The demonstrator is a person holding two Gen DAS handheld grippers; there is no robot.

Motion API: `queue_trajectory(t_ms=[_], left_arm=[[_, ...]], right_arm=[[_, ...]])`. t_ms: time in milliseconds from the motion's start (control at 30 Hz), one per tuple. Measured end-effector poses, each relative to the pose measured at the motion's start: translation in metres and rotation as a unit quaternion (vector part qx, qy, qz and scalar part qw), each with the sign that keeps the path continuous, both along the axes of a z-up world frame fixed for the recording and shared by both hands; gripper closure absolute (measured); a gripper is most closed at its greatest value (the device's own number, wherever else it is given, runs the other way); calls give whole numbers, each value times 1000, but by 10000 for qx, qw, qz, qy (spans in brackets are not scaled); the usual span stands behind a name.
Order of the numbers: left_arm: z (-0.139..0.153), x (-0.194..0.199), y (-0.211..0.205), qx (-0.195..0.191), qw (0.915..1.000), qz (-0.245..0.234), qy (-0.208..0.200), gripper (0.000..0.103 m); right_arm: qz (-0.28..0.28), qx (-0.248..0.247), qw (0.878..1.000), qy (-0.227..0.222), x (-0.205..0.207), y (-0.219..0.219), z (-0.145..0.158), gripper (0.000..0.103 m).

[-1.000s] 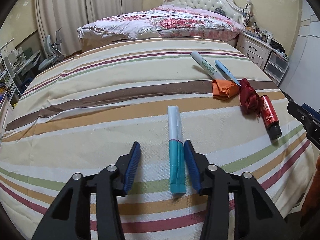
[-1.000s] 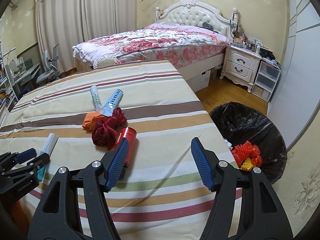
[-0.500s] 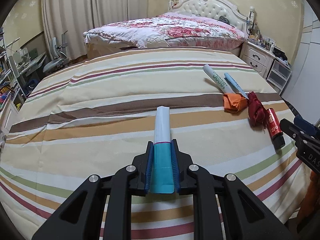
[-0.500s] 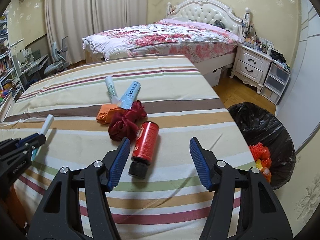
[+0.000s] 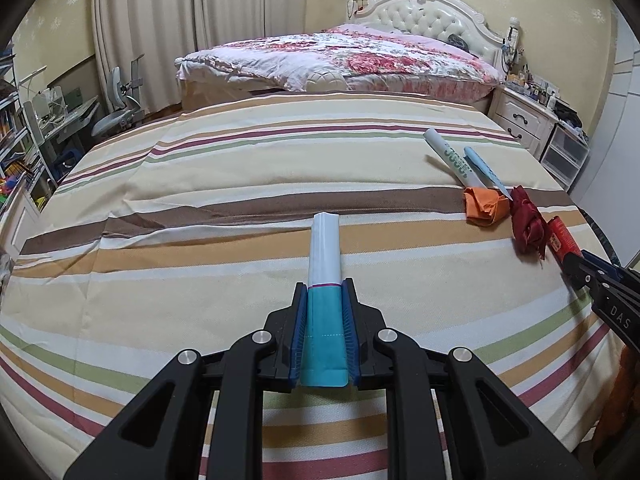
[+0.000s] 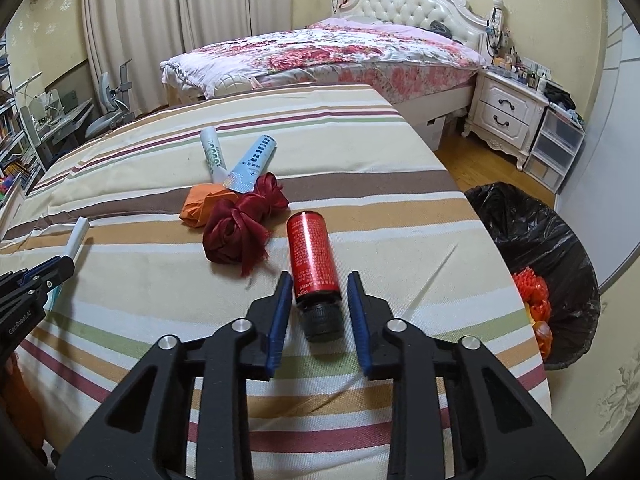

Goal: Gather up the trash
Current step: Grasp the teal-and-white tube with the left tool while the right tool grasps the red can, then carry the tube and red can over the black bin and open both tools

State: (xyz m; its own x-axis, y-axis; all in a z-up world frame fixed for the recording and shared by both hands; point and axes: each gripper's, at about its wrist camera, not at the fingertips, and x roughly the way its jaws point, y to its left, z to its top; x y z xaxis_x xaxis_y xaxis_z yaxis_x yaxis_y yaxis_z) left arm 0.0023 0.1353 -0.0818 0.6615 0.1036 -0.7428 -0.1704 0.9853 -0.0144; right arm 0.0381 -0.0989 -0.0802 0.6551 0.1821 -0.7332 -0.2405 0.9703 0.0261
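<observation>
A bedroom, with a striped cloth (image 5: 200,208) spread over the surface in front and a floral bed (image 6: 320,48) behind it. The left gripper (image 5: 324,300) has its jaws closed tight on the teal end of a white-and-teal tube (image 5: 325,280), whose white end sticks out ahead of the jaws. The right gripper (image 6: 320,300) has its jaws parted, one on each side of the black cap of a red can (image 6: 313,256) lying on the cloth; neither pad touches it. Just ahead and left of these jaws lies a dark red ribbon flower (image 6: 240,228), touching an orange crumpled paper (image 6: 200,206), with a white tube (image 6: 212,154) and a light blue tube (image 6: 254,164) crossing beyond them. To the right of the right jaws, off the cloth's edge, stands a black-bagged trash bin (image 6: 532,240) holding orange-red scraps.
</observation>
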Motion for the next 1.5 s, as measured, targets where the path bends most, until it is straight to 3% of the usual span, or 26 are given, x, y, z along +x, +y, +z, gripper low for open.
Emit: queue_trajectory(t_ms=[633,700,767,933,1000,1067,1500], left_arm=[[3,-2,-1,-7,10000,-14,-45,85],[3,-3,-1,-12,10000,-8,-40,85],[3,-3,-1,-17,10000,-4,-34,85],[4,-3,-1,-5,10000,-6,-40,85],[4,-3,-2,1,10000,-10,-46,85],[5,-3,-2,5,10000,-14,-51,85],[14,-5,-9,-48,9996,-120,-244,85]], right_arm=[[-2,136,9999,34,2,-8,0,77],[1,129,9999,41,4,-7,0,75],[-4,133,9999,34,6,-7,0,65],[-5,122,9999,-38,12,-5,5,64],[7,82,10000,-56,15,-4,6,66],[55,52,10000,-41,15,-2,6,79],[-10,87,9999,-122,8,-8,10,79]])
